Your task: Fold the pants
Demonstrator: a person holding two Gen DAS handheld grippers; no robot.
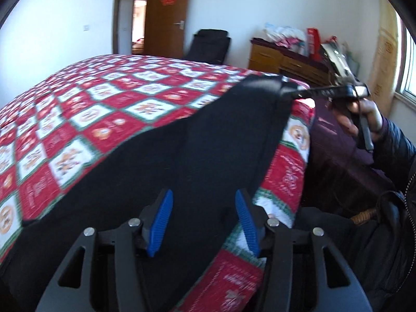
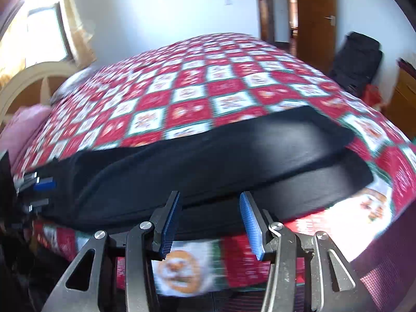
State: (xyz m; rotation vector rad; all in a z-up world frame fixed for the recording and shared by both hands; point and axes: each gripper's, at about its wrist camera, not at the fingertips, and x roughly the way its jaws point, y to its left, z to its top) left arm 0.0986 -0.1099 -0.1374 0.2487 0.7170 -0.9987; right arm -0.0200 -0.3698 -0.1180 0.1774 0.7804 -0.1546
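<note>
Black pants (image 2: 208, 161) lie stretched along the bed's (image 2: 182, 83) near edge.
Long axis runs left-right, lower centre; right hand-held gripper (image 2: 210, 223) spread just before them, left hand-held gripper (image 1: 204, 223) spread over one end.

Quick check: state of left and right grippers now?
Left gripper: open, over the black pants.
Right gripper: open, at the pants' near edge, gripping nothing.

We are in a home bedroom: ahead of our grippers spreads a bed under a red-and-white patchwork quilt (image 1: 109, 98), with a cream headboard (image 2: 31, 78) far to the left. Beyond it stand a wooden door (image 1: 169, 13), a dark chair (image 1: 208, 45), a cluttered wooden dresser (image 1: 283, 61), and a bright window (image 1: 409, 67).
</note>
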